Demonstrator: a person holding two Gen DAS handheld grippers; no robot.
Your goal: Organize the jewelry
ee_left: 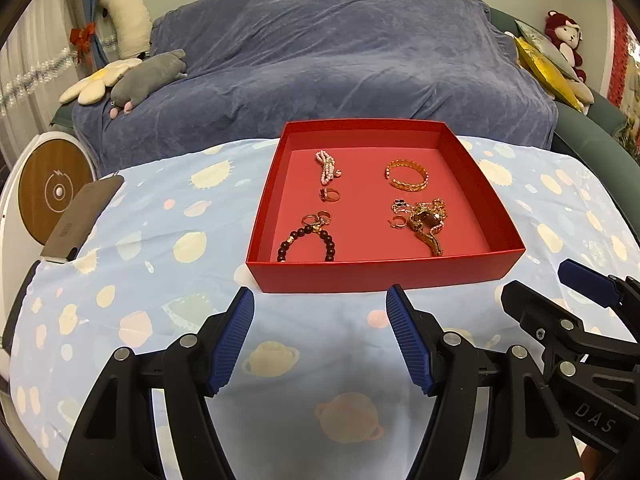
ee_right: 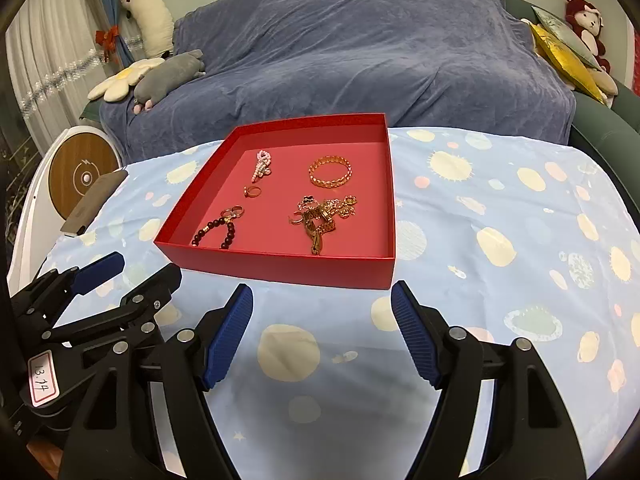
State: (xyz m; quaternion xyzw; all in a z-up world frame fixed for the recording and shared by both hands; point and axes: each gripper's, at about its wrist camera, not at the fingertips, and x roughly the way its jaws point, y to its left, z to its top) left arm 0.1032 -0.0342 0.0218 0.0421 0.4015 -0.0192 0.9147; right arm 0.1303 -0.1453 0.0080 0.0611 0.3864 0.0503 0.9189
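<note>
left wrist view
left tongs: jaws standing wide, nothing between the blue pads; poised over the tabletop just short of the box.
right tongs: seen at the right edge, jaws parted, empty.
red box: shallow open card tray on the planet-print cloth; light, likely to slide if nudged.
bead bracelet: front-left of the box floor, touching two small rings; beads round and probably slippery; best taken across the strand.
single ring: alone, mid-left; tiny and hard; pinch across the band.
pearl strand: back-left, folded on itself; limp, will dangle.

right wrist view
right tongs: jaws well apart, holding nothing, near the box's front wall.
left tongs: at the left edge, open and empty.
gold bangle: back-right of the floor, lying flat; looks stiff; grip one side of the hoop.
gold tangle: front-right heap of chains, with a small hoop at its edge; soft, snag-prone, likely to lift as one clump; take one protruding link, gently.
</note>
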